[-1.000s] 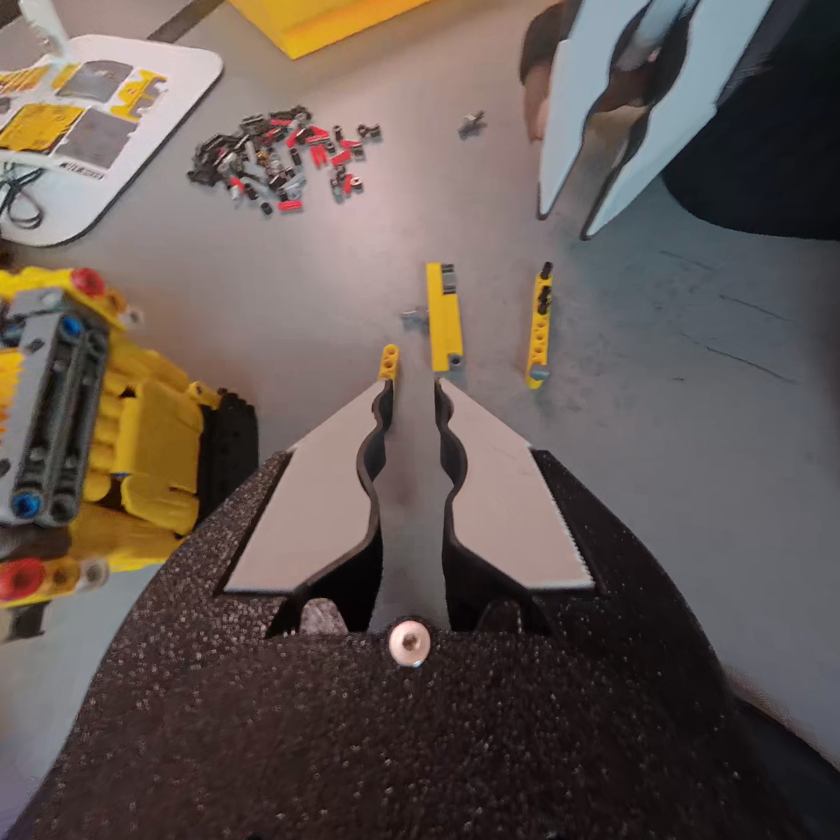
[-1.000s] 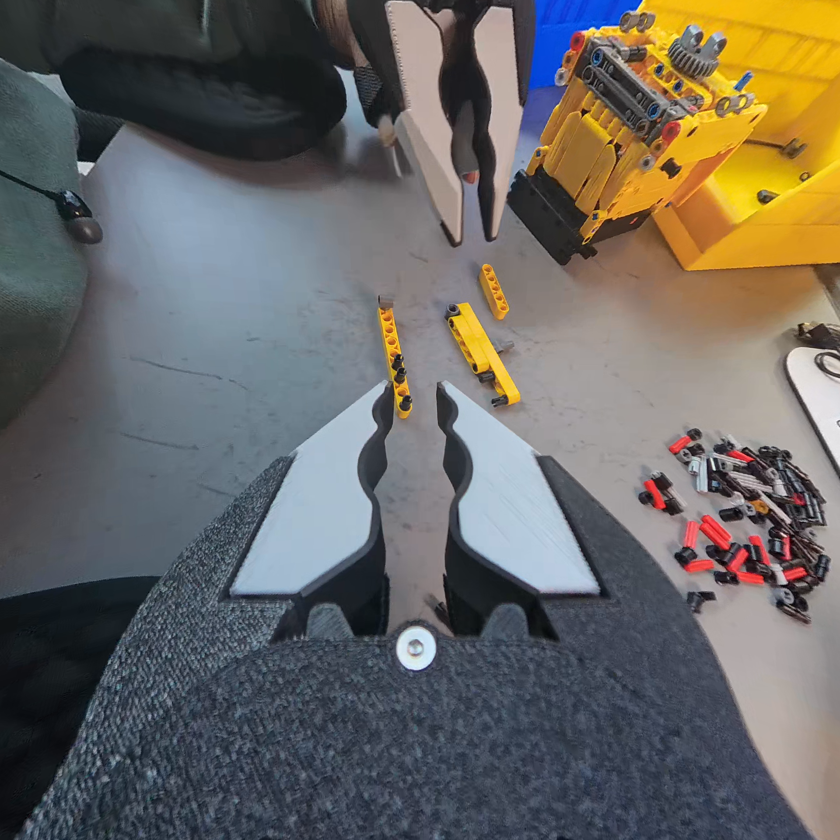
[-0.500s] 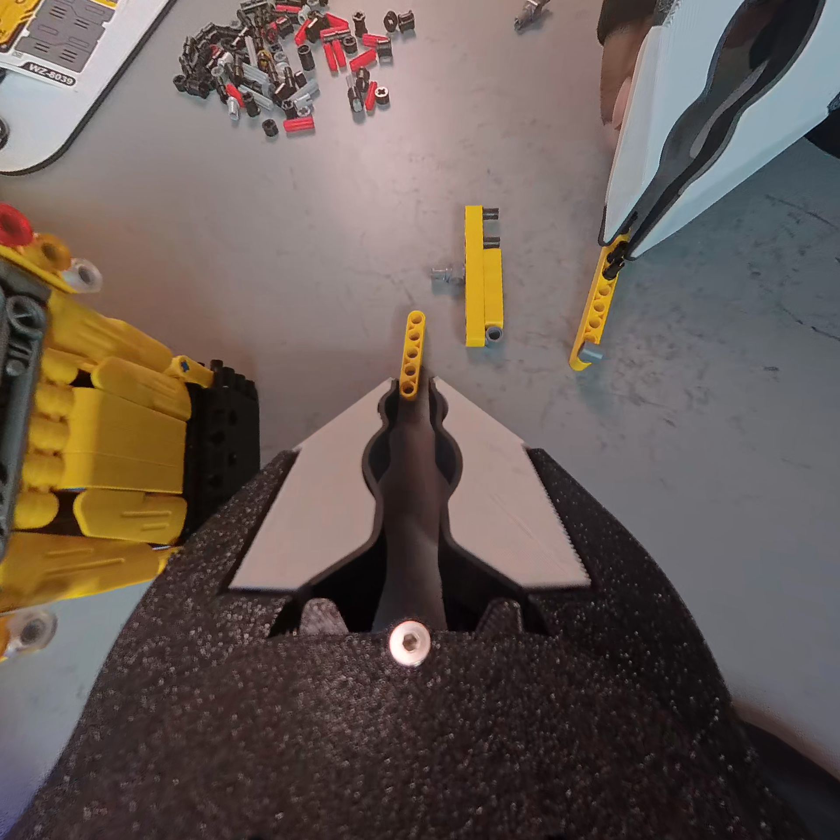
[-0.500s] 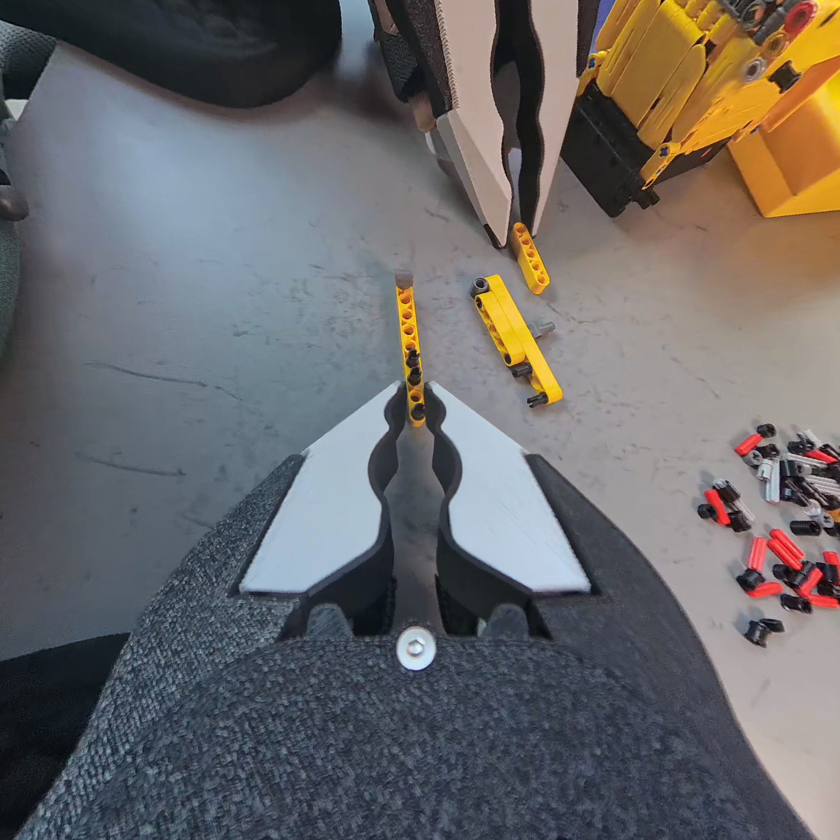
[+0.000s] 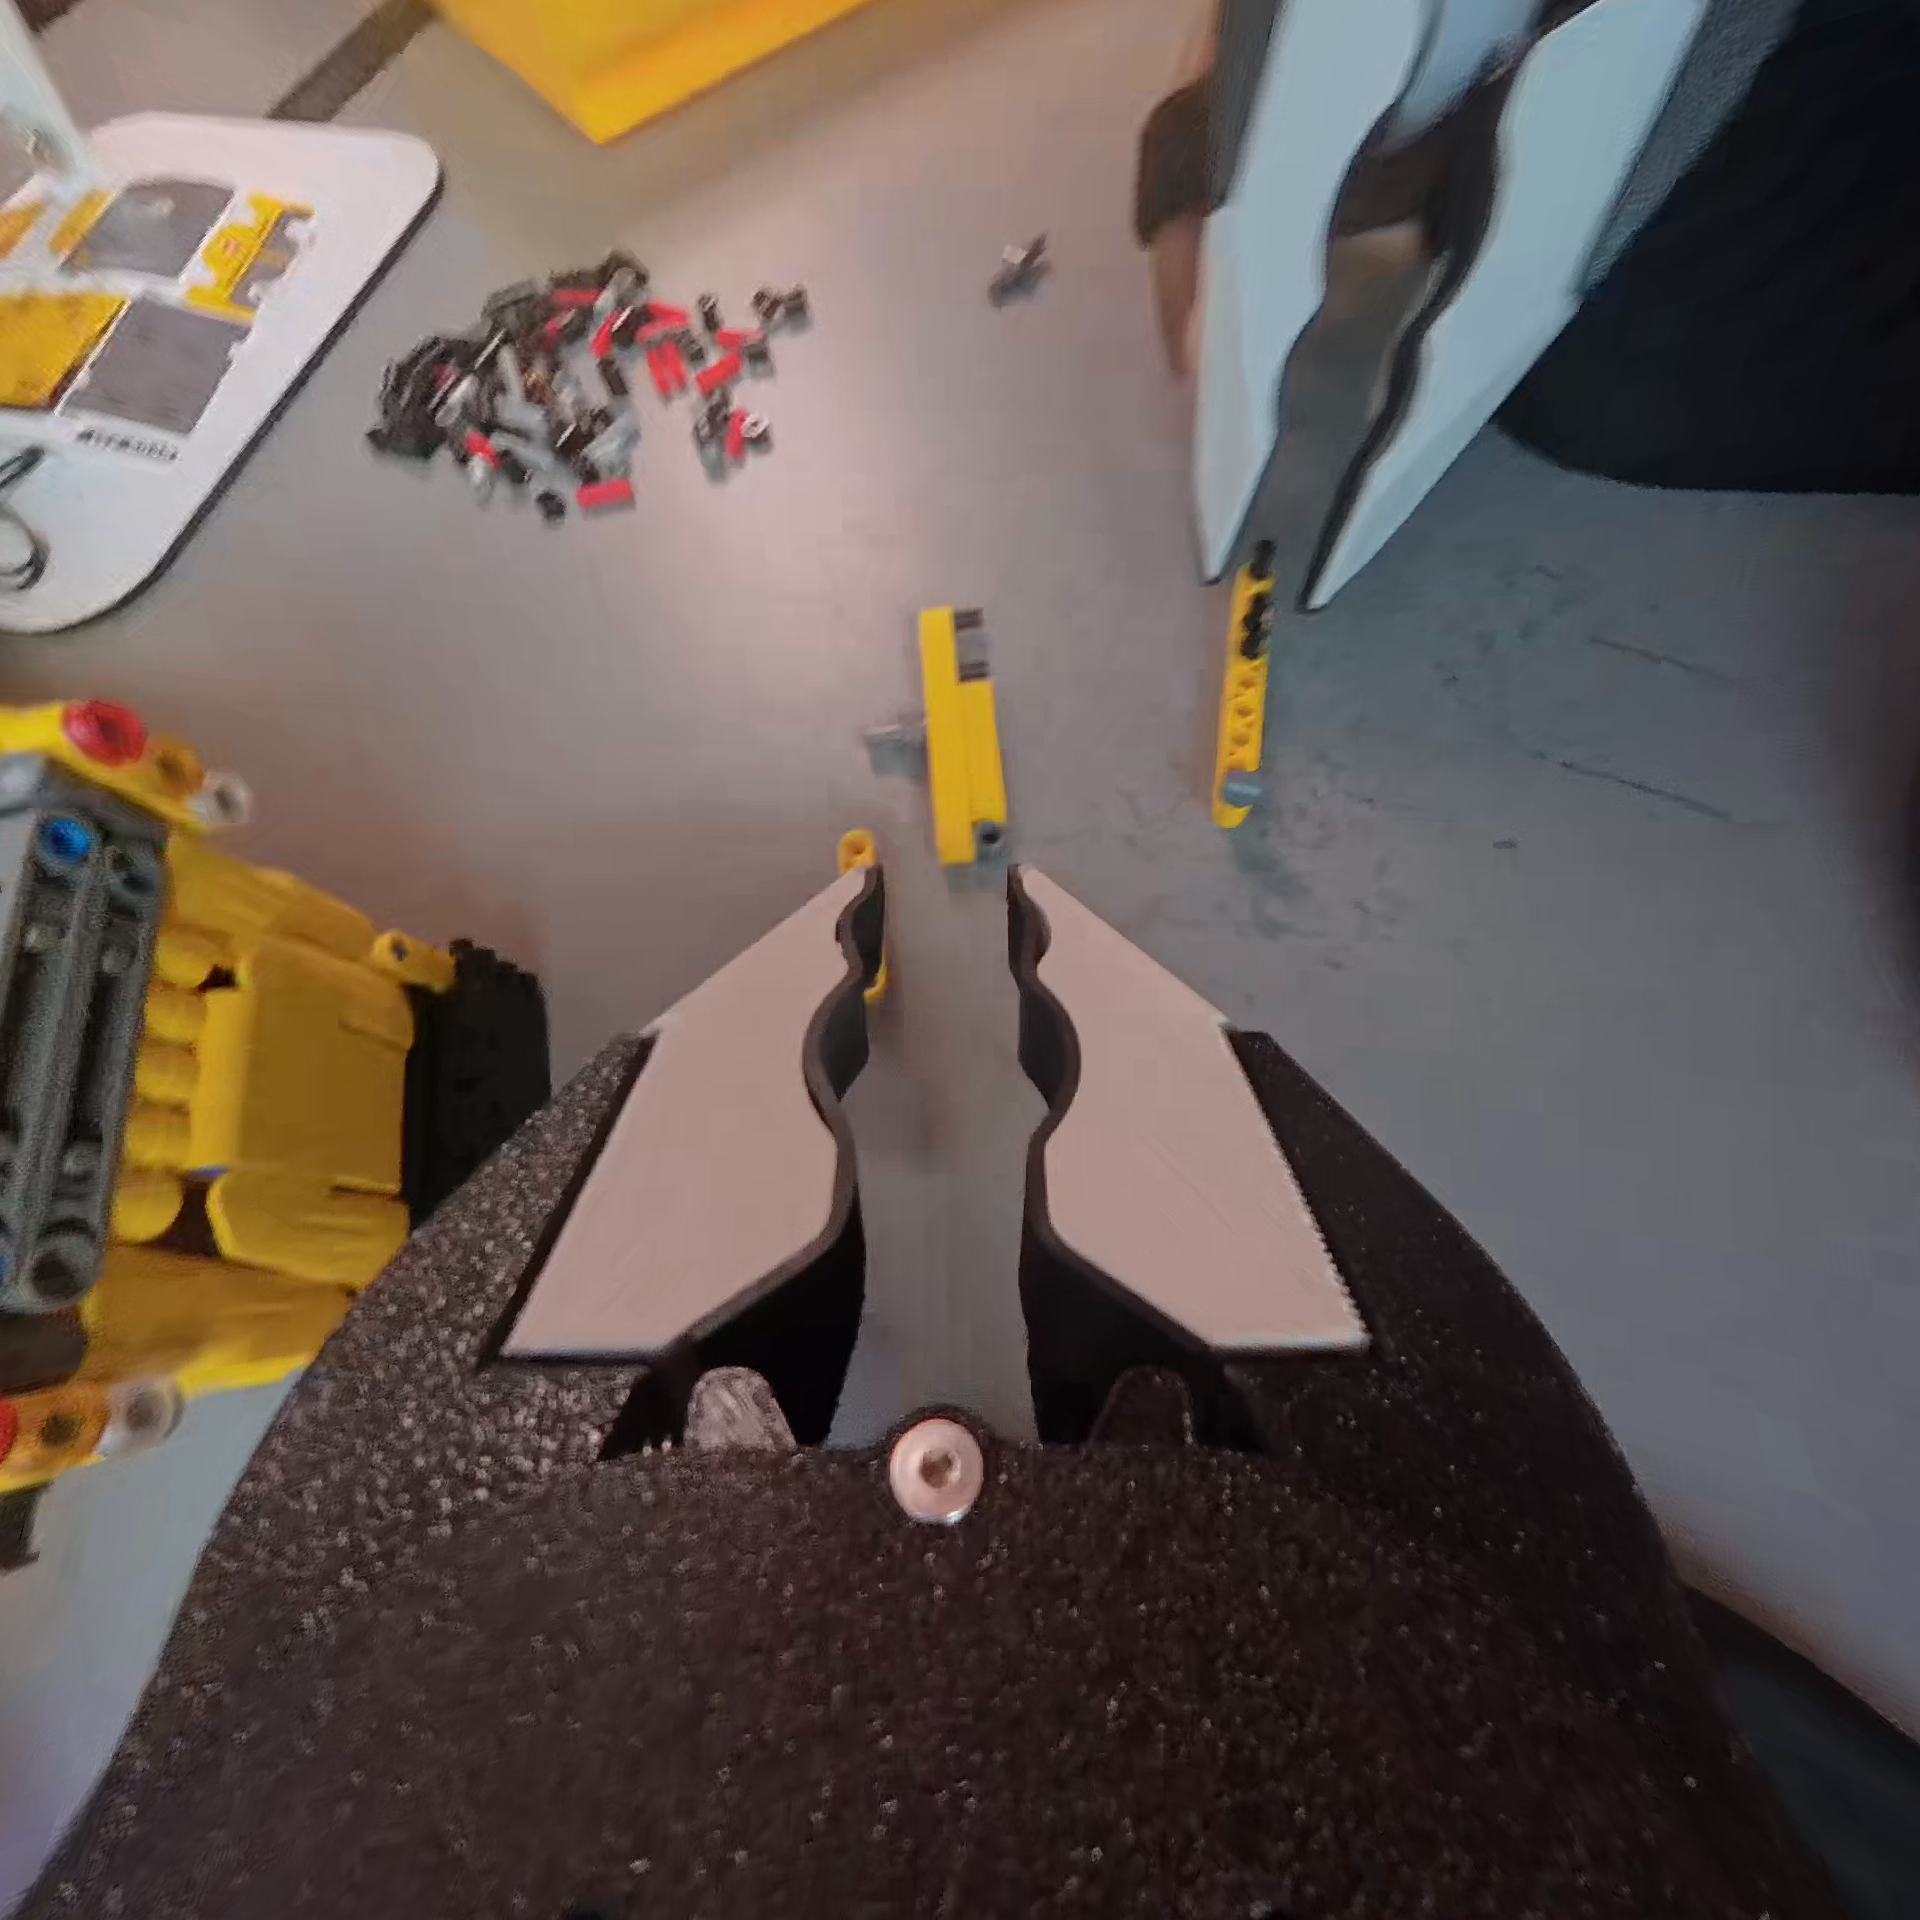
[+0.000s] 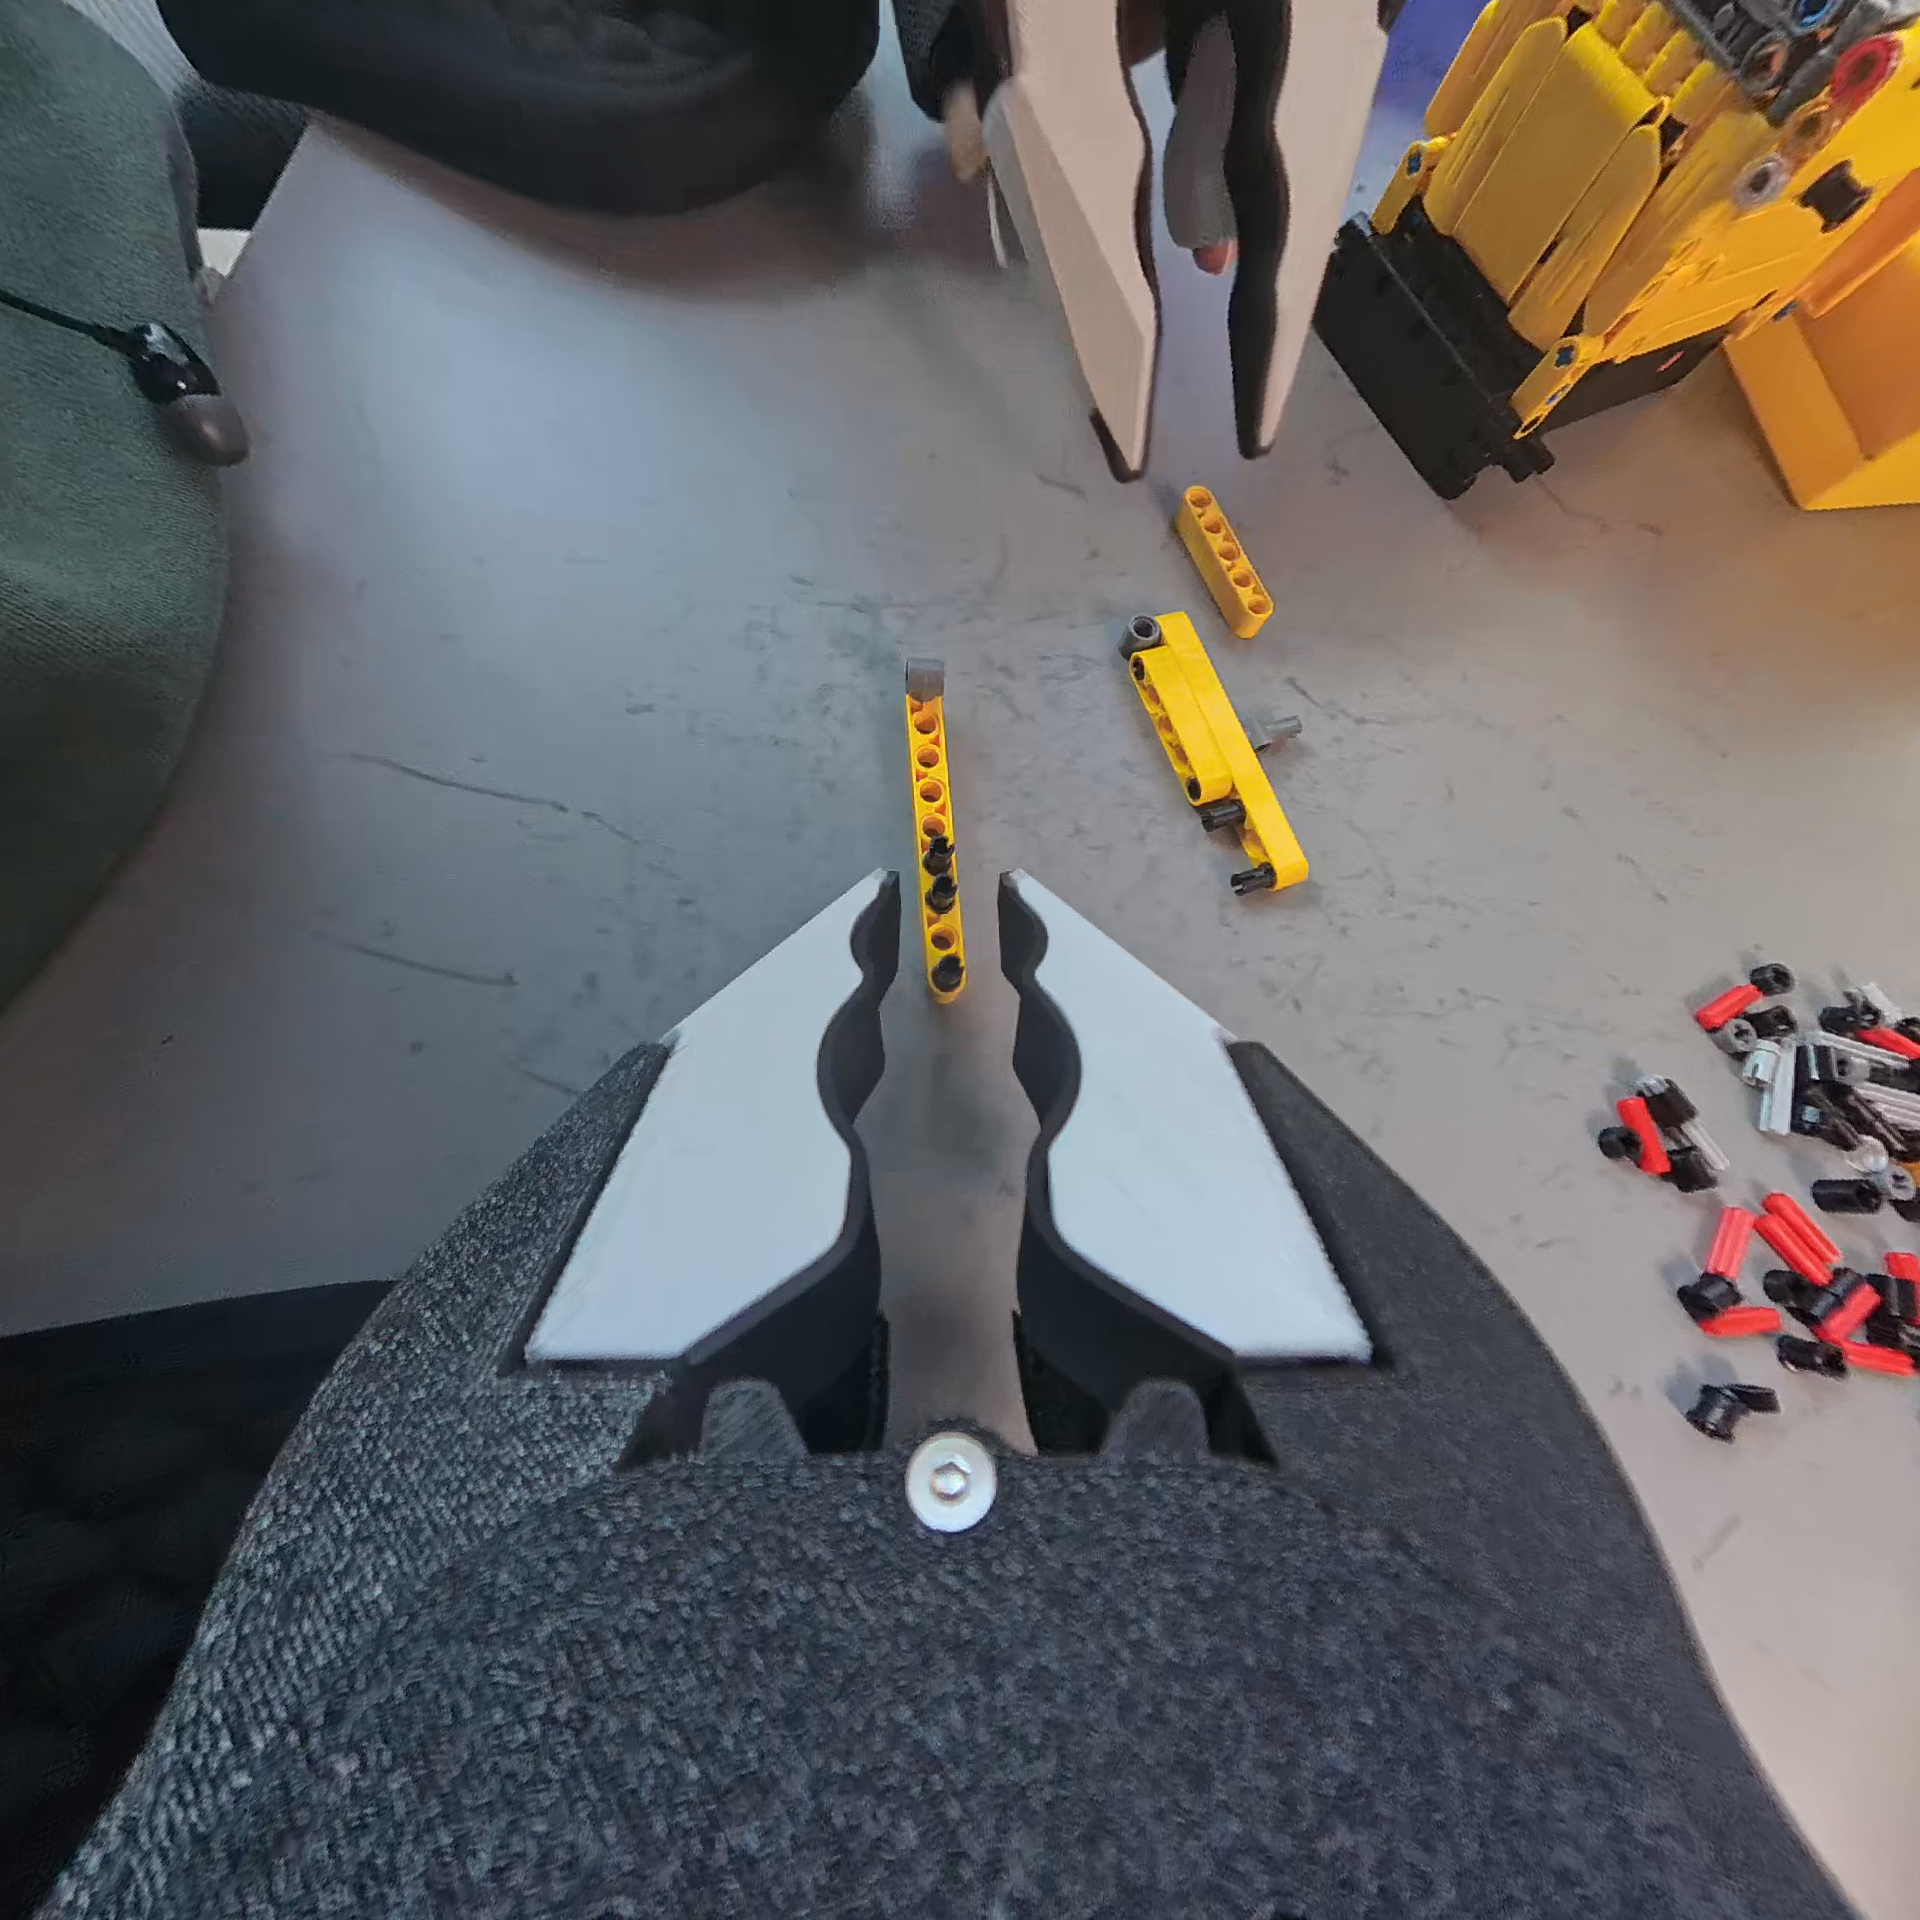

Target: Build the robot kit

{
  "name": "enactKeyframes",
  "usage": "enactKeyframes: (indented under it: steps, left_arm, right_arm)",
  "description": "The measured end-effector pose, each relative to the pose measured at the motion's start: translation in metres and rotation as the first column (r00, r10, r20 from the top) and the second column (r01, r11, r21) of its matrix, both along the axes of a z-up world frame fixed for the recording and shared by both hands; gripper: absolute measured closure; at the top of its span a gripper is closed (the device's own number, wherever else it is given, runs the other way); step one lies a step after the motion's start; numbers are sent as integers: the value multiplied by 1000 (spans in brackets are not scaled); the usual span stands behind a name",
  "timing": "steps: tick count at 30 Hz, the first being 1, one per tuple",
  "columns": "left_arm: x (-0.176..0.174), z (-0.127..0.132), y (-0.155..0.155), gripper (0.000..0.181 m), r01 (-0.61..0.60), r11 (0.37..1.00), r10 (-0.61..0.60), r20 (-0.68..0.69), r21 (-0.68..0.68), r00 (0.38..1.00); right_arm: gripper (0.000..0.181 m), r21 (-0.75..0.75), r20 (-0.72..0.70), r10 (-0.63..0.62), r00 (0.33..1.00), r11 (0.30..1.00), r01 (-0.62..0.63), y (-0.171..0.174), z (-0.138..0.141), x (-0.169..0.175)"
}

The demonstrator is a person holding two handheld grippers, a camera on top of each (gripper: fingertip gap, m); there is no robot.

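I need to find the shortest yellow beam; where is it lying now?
In the right wrist view the short yellow beam lies on the grey table, just below the left gripper tips, beside the yellow model.

Three yellow beams (image 6: 1224, 559) (image 6: 1216, 748) (image 6: 935, 831); one model (image 6: 1621, 229); two grippers (image 6: 945, 883) (image 5: 940, 883).

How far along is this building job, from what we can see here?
Done: a large yellow model looks largely assembled on the table. In hand: nothing; the left gripper and right gripper are both open, the right straddling a long yellow beam, the left beside a short yellow beam. Left: those beams, a doubled beam and a pile of pins lie loose.
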State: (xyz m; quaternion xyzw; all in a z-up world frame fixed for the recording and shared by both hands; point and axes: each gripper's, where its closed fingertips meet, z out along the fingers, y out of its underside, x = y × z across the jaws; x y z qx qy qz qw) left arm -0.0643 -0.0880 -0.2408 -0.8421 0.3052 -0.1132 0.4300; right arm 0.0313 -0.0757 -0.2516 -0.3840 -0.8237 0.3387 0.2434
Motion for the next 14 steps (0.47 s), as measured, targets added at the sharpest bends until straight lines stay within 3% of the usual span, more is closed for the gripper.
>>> enactKeyframes:
  steps: [2,5,9,14]
  left_arm:
    - [27,13,-11,161,127,991,-129,65,47,989]
    - [57,6,-19,160,238,971,-239,61,28,969]
    - [71,-16,-18,163,270,962,-270,5,-52,963]
    - [71,-20,-14,174,257,964,-259,-10,-64,966]
  right_arm:
    - [162,20,19,2,1000,1000,-2,-1,-6,-1]
    - [164,22,33,4,999,1000,-5,-4,-13,-4]
    - [170,38,32,-1,999,999,0,-5,-13,-6]
    - [173,47,31,-11,999,999,9,-5,-13,-6]
